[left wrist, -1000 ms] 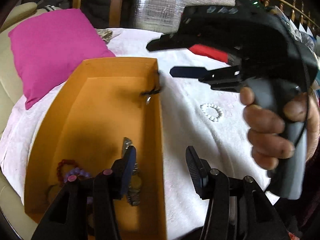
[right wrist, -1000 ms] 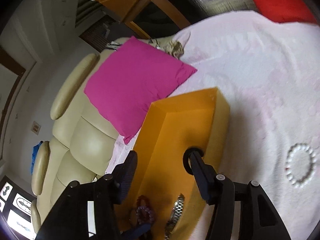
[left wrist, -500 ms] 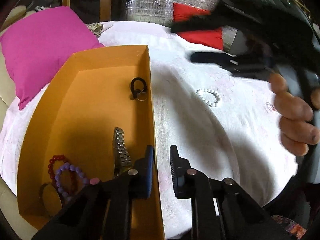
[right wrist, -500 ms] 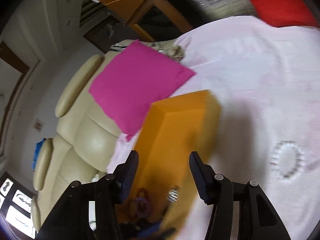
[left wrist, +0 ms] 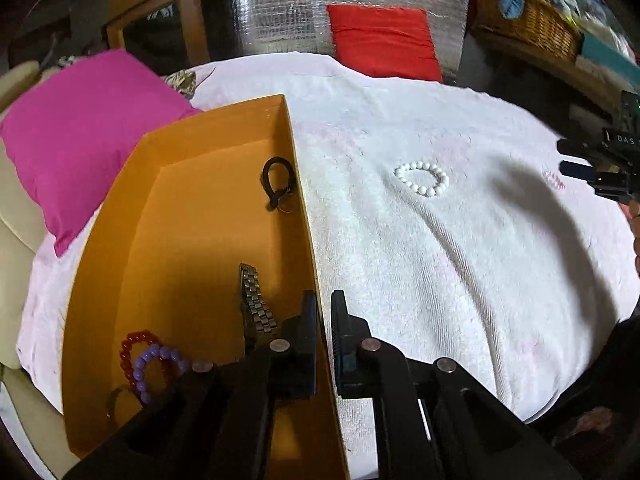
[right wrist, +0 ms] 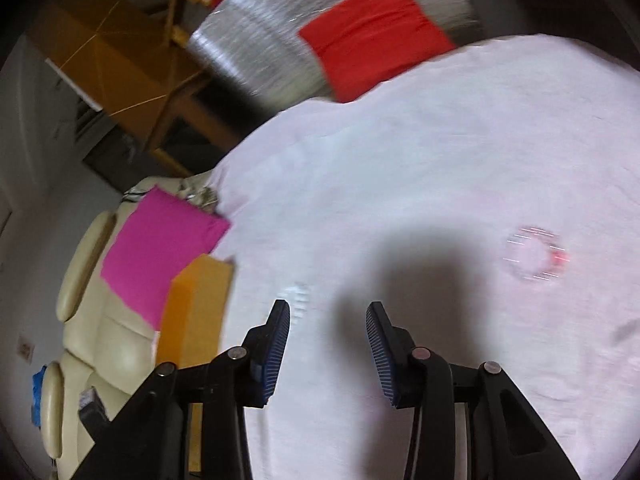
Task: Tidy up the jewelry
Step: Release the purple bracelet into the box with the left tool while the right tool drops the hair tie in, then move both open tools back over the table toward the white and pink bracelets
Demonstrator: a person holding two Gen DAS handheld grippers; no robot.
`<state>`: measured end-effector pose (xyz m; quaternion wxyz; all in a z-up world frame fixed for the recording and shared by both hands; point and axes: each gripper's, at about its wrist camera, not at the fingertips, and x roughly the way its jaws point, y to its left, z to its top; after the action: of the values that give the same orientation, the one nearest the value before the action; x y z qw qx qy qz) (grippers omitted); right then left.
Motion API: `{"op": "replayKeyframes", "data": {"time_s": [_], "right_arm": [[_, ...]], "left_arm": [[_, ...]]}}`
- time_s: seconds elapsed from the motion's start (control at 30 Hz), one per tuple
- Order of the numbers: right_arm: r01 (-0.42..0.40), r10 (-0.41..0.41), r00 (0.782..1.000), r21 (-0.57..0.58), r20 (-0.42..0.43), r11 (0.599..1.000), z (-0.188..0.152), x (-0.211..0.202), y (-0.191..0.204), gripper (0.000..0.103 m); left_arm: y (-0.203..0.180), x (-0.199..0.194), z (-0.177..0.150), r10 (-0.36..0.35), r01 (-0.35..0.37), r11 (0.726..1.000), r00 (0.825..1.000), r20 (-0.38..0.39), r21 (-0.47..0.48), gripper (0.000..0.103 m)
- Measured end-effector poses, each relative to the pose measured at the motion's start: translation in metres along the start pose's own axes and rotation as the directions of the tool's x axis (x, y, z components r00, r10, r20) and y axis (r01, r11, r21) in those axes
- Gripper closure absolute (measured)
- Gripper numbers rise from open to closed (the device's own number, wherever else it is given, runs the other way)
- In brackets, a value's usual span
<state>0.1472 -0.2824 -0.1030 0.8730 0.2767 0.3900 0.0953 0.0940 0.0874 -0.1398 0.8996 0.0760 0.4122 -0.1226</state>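
An orange box (left wrist: 192, 184) lies on the white towel and holds a black loop with a ring (left wrist: 277, 184), a metal watch (left wrist: 256, 308), and red and purple bead bracelets (left wrist: 144, 360). My left gripper (left wrist: 324, 312) is shut on the box's right wall near its front end. A white bead bracelet (left wrist: 422, 178) lies on the towel right of the box; it shows blurred in the right wrist view (right wrist: 298, 300). My right gripper (right wrist: 328, 320) is open and empty above the towel, right of the box (right wrist: 200, 300). It also shows at the right edge of the left wrist view (left wrist: 600, 168).
A pink cushion (left wrist: 80, 140) lies on a cream sofa left of the box. A red cushion (left wrist: 384, 40) and a silver foil sheet (left wrist: 280, 8) stand behind the table. A wicker basket (left wrist: 532, 24) is at the back right. A faint pink mark (right wrist: 536, 256) is on the towel.
My left gripper closed on the box's right wall. My right gripper let the black loop drop into the box, then swung away right over the towel.
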Motion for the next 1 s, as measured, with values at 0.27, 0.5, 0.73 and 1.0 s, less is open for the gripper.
{"op": "replayKeyframes", "data": {"time_s": [0.27,0.5,0.73,1.0], "right_arm": [[0.040,-0.040,0.999,0.028,0.016,0.999,-0.007,-0.015,-0.029,0.059],[0.016,-0.017,1.000,0.038,0.026,0.999,-0.013,-0.025,-0.036,0.059],[0.013,-0.017,0.998,0.067,0.055,0.998,-0.018,-0.049,-0.058,0.059],[0.007,-0.010,0.996,0.040,0.084,0.999,-0.024,-0.071,-0.069,0.059]], "left_arm": [[-0.006,-0.015,-0.017,0.009,-0.009,0.999,1.000,-0.011,0.045,0.097],[0.029,-0.054,0.004,-0.061,0.064,0.997,0.995,0.082,-0.035,0.090],[0.094,-0.135,0.045,0.047,0.010,0.978,0.962,0.270,-0.209,0.052],[0.004,-0.112,0.078,0.040,-0.028,0.998,0.964,0.264,-0.048,0.052]]}}
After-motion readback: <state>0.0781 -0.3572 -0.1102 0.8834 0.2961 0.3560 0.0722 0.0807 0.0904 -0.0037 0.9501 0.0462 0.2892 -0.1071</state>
